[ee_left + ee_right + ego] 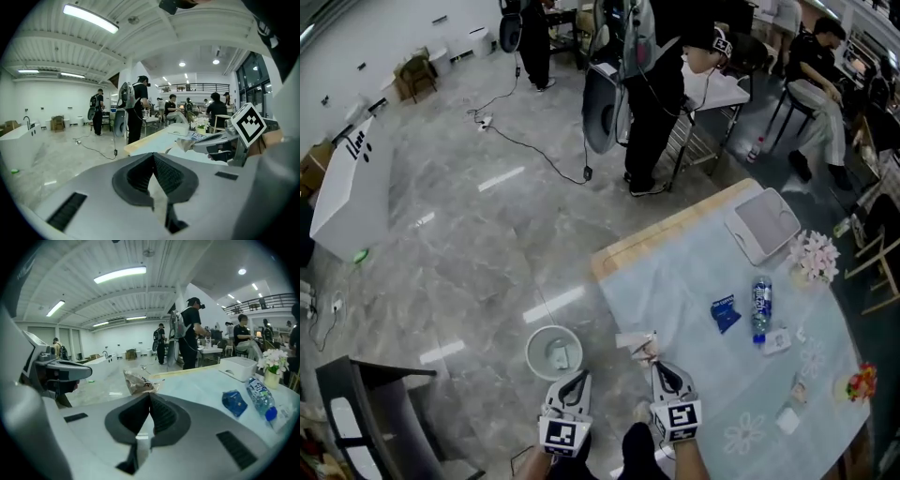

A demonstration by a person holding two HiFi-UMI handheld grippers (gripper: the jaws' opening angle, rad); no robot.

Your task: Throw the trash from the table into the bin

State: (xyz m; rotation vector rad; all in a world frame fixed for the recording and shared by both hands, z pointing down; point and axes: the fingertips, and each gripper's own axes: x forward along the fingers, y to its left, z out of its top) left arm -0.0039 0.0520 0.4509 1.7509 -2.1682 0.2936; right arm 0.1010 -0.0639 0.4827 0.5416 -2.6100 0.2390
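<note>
**Wrapper pinched in right gripper, near the bin**

Right gripper point(150, 397): jaws pressed together, pinching a crumpled wrapper point(138, 382) at the very tips. Wrapper clear of the table point(694, 272), just past its near-left edge. Print on the wrapper too blurred to read. How much of the wrapper sits between the jaws: hidden by the jaws themselves.

Left gripper point(577, 377): jaws pressed together, nothing between them. Positioned just left of the right gripper, tips pointing toward the bin point(531, 354).

Bin: round, white, standing on the floor to the left of the table, just beyond the left gripper's tips in the head view. Something pale inside; not clear enough to identify. Hidden in both gripper views.

On the table, to the right and well apart from the wrapper:
- blue packet point(725, 312), lying flat;
- bottle point(761, 309) with a blue cap, on its side, just right of the packet;
- small white packet point(776, 341), near the bottle's cap end;
- white tray point(764, 225) at the far side;
- flowers point(814, 256), just right of the tray.

Further small pale items and one bright-coloured item at the table's right edge: too small to identify. Right side of the table cut off by the frame.

Hands behind both grippers cut off at the near edge of the head view.

People standing and seated in the far part of the room.
</note>
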